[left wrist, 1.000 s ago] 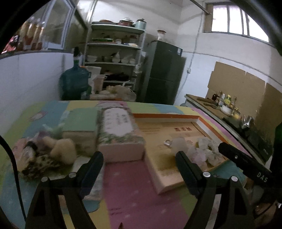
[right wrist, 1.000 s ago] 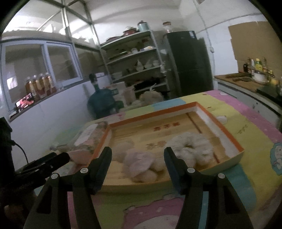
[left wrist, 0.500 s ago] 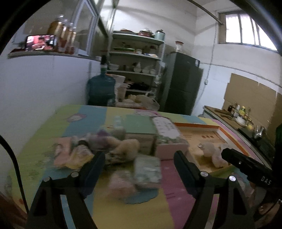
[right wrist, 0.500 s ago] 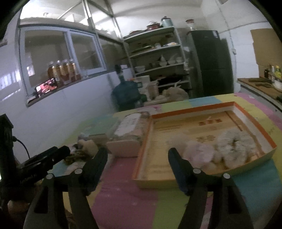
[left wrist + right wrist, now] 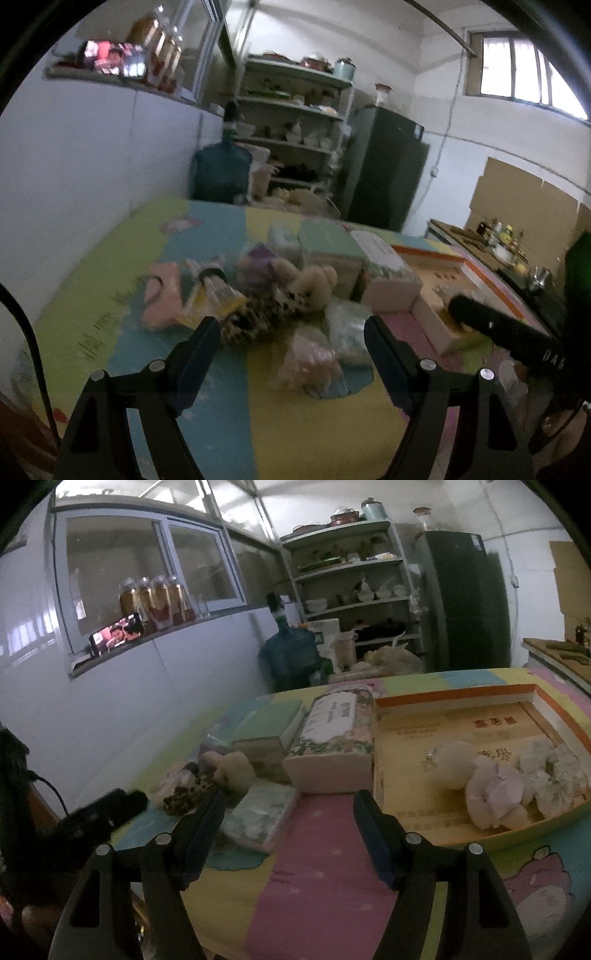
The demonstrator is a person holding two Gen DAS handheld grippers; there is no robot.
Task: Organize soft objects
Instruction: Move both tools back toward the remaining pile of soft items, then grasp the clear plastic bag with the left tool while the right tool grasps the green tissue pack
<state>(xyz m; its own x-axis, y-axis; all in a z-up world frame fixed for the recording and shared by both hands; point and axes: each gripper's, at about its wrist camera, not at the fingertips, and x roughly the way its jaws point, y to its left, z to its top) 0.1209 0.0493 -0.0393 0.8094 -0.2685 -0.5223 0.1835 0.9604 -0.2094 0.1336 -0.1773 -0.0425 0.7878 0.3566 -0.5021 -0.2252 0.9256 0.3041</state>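
A heap of soft objects lies on the colourful mat: a beige plush (image 5: 314, 286), a leopard-print scrunchie (image 5: 258, 314), a pink cloth (image 5: 160, 301) and a pink fluffy piece (image 5: 308, 360). My left gripper (image 5: 291, 343) is open and empty, just short of the heap. My right gripper (image 5: 288, 818) is open and empty above the mat. The orange-rimmed wooden tray (image 5: 454, 699) to its right holds a white plush ball (image 5: 452, 764), a pink scrunchie (image 5: 495, 794) and a white scrunchie (image 5: 550, 771).
A floral tissue box (image 5: 332, 738) and a green box (image 5: 269, 727) stand between heap and tray. A flat pale packet (image 5: 260, 812) lies before them. The left gripper (image 5: 99, 818) shows at the right wrist view's left. A white wall runs along the left.
Both grippers have swung left, away from the tray. The left one now faces the heap of soft objects; the right one faces the boxes with the tray at its right.
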